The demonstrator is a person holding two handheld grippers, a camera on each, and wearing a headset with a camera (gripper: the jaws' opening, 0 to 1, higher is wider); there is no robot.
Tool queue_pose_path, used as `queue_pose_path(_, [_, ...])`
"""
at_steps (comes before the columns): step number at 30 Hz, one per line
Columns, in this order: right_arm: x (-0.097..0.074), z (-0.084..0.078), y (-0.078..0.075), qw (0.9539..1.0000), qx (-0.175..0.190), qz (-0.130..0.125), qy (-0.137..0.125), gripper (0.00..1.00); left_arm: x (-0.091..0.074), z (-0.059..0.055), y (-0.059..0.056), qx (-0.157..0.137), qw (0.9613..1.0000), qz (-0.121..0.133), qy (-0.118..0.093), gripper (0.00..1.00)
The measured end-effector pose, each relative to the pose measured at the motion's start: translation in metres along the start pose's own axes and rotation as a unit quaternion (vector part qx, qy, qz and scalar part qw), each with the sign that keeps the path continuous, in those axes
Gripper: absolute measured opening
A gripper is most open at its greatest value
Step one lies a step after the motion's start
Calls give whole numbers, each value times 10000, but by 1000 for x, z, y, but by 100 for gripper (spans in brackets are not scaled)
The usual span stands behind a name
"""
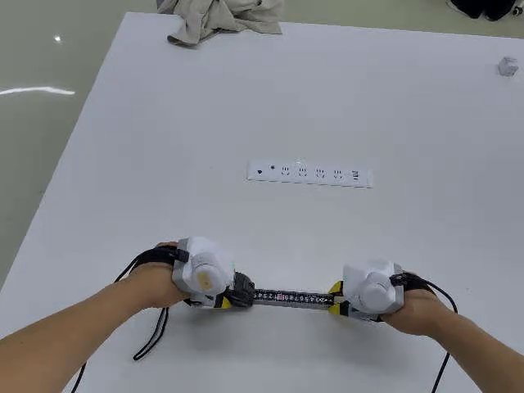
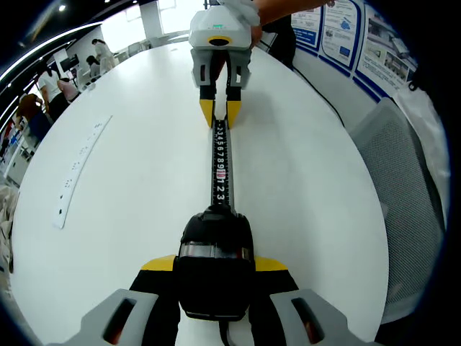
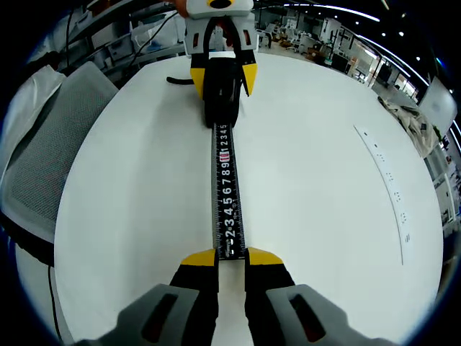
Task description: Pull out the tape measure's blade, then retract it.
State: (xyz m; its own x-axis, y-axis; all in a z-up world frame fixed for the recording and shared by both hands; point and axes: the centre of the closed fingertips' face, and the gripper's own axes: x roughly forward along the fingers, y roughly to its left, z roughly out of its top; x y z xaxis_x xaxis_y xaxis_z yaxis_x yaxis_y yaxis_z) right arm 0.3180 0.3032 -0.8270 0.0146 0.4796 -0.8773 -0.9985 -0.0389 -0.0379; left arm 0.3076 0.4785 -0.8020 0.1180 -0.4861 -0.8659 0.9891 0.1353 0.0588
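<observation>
Left gripper [image 1: 228, 298] sits near-left on the white table [image 1: 344, 98], jaws closed partway around the tape measure's black case [image 2: 215, 268], one yellow-tipped jaw on each side of it. A hand [image 1: 151, 282] is wrapped around the gripper body.

Right gripper [image 1: 336, 299] sits near-right, opposite the left one and facing it. Jaws are almost together, with the free end of the blade [image 3: 227, 187] pinched between the yellow tips.

Blade state:
- partly out, running straight left to right between the two grippers
- lies flat, low over the table near its near edge
- black face with white numerals; the count reaches the low teens at the case mouth
- no visible sag or kink

Case is upright in the jaws, with the blade exiting on the side toward the right gripper. I can't tell whether the case is resting on the table or just off it.

Other items:
- white power strip [image 1: 309, 173] at mid-table, well beyond the tape
- crumpled beige cloth [image 1: 221, 16] at the far edge
- small pale object [image 1: 508, 66] far right, too small to identify
- black cable [image 1: 151, 340] trailing from the left gripper toward the near edge
</observation>
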Motion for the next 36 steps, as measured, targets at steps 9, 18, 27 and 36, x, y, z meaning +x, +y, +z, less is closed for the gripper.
queue_pose_path(9, [-7, -11, -1, 10000, 15, -41, 55, 12, 0, 0, 0, -5, 10000, -7, 12, 34])
queue_pose_path(18, [-17, -29, -3, 9997, 68, -86, 205, 12, -1, 0, 0, -18, 10000, -12, 30, 34])
queue_pose_path(27, [-22, -37, -3, 9996, 118, -124, 227, 12, 0, 0, 0, -10, 10000, -25, 45, 34])
queue_pose_path(36, [-28, -50, -4, 9994, 193, -140, 267, 12, 0, -1, 0, -13, 10000, -32, 59, 34])
